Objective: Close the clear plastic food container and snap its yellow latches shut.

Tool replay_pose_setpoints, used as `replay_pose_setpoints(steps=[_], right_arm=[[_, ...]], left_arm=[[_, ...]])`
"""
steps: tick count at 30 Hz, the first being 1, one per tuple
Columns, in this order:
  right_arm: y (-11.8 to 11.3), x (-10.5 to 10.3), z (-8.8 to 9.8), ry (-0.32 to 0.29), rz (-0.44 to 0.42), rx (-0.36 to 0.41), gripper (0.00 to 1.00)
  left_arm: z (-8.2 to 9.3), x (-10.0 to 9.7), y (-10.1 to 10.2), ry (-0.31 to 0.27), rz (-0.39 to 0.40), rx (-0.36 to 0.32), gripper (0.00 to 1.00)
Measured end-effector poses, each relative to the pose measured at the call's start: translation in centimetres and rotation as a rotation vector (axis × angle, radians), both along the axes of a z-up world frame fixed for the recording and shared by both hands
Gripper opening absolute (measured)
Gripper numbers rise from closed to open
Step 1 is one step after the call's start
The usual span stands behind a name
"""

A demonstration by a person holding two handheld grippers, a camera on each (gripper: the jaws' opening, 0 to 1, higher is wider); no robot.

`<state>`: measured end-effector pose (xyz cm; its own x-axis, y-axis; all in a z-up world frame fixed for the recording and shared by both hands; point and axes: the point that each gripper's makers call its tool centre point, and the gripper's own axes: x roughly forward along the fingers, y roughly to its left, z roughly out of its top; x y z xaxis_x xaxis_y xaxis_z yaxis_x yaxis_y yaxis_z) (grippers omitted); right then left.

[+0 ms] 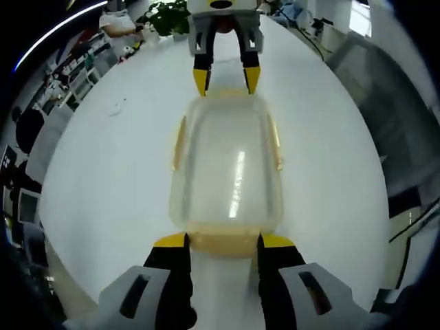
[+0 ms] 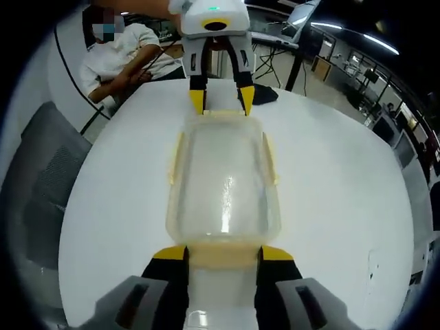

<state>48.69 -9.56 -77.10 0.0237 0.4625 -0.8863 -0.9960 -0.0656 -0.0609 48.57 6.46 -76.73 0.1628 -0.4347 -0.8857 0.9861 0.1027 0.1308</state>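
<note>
Desk (image 1: pixel 103 172) white, grey chair (image 2: pixel 41 185) beside it, seated person (image 2: pixel 127 51) at far edge. Clear container (image 1: pixel 227 172) lies lid-on mid-desk between both claws, apparently empty. Left claw (image 1: pixel 225 240) and right claw (image 2: pixel 224 253) spread, tips at opposite end yellow latches (image 1: pixel 223 242).

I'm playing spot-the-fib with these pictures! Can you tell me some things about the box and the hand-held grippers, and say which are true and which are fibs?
1. The clear container sits on a white table. True.
2. The lid is lying beside the container. False: the lid is on top of it.
3. The left hand-held gripper and the right hand-held gripper are at opposite short ends. True.
4. The latches are blue. False: the side latch is yellow.
5. The left hand-held gripper's jaws are shut tight together. False: they stand apart, either side of the yellow end latch.
</note>
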Motion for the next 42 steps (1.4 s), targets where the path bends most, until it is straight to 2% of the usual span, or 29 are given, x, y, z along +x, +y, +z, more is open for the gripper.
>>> replay_pose_setpoints(steps=[3, 14, 24, 33, 42], right_arm=[[-0.3, -0.2, 0.7, 0.009, -0.014, 0.005, 0.35], [-1.8, -0.9, 3.3, -0.032, -0.01, 0.003, 0.35], [-4.3, -1.1, 5.0, -0.055, -0.023, -0.005, 0.35], [-6.1, -1.4, 5.9, -0.068, -0.015, -0.003, 0.35], [-8.5, -1.5, 6.2, -0.076, -0.011, -0.009, 0.35]], left_arm=[[0.6, 0.0, -0.3, -0.015, -0.004, 0.007, 0.35], [2.9, -0.7, -1.8, -0.046, 0.0, 0.008, 0.35], [5.5, -0.9, -4.2, -0.081, -0.013, -0.003, 0.35], [6.0, -1.1, -6.0, -0.107, -0.015, 0.004, 0.35], [6.3, -1.4, -8.5, -0.103, -0.007, -0.002, 0.35]])
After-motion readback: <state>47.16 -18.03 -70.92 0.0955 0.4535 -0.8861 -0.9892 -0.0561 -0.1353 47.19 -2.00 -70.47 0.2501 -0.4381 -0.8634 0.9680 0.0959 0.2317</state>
